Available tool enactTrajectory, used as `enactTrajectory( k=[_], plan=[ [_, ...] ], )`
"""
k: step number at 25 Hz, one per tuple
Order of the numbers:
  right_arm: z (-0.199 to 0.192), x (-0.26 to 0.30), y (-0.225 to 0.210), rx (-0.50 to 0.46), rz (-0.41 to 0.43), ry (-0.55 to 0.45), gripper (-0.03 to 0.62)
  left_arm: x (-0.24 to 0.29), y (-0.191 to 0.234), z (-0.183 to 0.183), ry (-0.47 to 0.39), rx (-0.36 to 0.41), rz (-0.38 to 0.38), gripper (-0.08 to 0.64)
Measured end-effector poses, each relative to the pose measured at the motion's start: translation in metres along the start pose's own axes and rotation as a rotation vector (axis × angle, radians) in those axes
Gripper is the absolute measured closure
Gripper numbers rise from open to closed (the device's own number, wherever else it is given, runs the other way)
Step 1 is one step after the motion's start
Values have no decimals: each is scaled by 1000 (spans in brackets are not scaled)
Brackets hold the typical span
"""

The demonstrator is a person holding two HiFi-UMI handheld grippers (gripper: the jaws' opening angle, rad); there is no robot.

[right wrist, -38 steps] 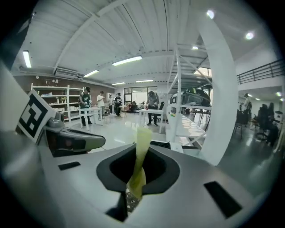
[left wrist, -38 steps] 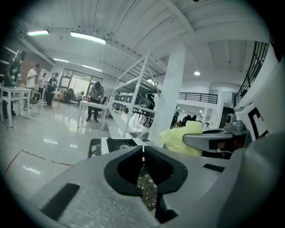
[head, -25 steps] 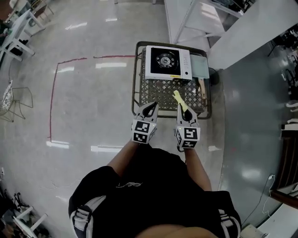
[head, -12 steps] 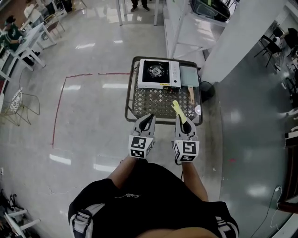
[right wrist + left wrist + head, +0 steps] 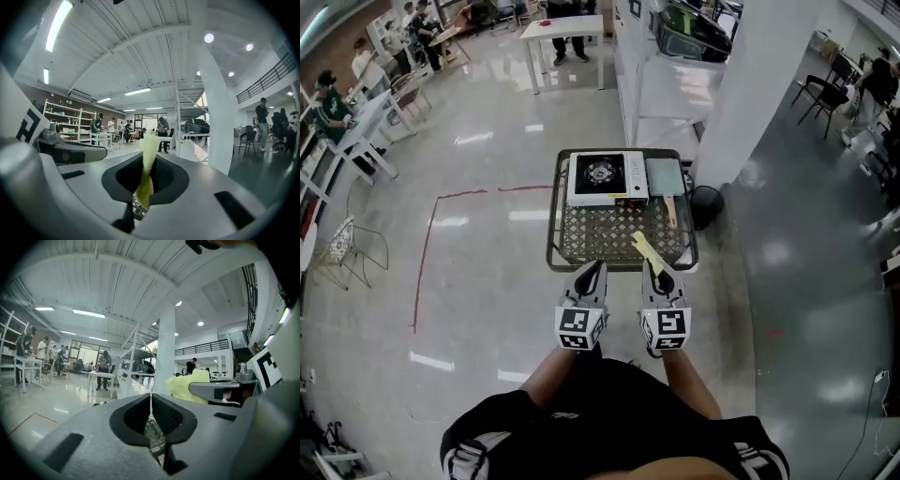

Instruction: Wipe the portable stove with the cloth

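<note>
The white portable stove (image 5: 598, 178) with its black burner sits at the far side of a wire-mesh table (image 5: 581, 239). A yellow cloth (image 5: 645, 251) sticks up from my right gripper (image 5: 659, 273), which is shut on it just before the table's near edge. In the right gripper view the cloth (image 5: 148, 154) stands pinched between the jaws. My left gripper (image 5: 594, 271) hangs beside it on the left, shut, with nothing in it (image 5: 150, 401). Both point level towards the table.
A grey flat tool with a wooden handle (image 5: 666, 183) lies right of the stove. A white pillar (image 5: 750, 84) and a dark bin (image 5: 706, 204) stand at the table's right. White tables, chairs and several people are farther back. A red line (image 5: 427, 253) marks the floor.
Both grippers have risen and now sit just short of the table's near edge. The head view has tilted up, showing more of the hall. The cloth stays in the right gripper.
</note>
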State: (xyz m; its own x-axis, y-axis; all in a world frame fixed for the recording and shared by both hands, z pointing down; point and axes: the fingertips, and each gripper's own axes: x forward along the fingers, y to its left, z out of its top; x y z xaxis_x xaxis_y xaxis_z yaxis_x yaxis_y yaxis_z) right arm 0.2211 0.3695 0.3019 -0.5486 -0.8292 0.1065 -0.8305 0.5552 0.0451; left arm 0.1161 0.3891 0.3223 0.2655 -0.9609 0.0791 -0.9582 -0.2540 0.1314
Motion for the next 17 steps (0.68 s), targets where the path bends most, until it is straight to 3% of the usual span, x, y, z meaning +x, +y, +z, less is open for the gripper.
enactTrajectory(
  k=[17],
  plan=[
    [8, -5, -1, 13, -67, -5, 577, 8, -4, 9, 27, 29, -71, 531]
  ],
)
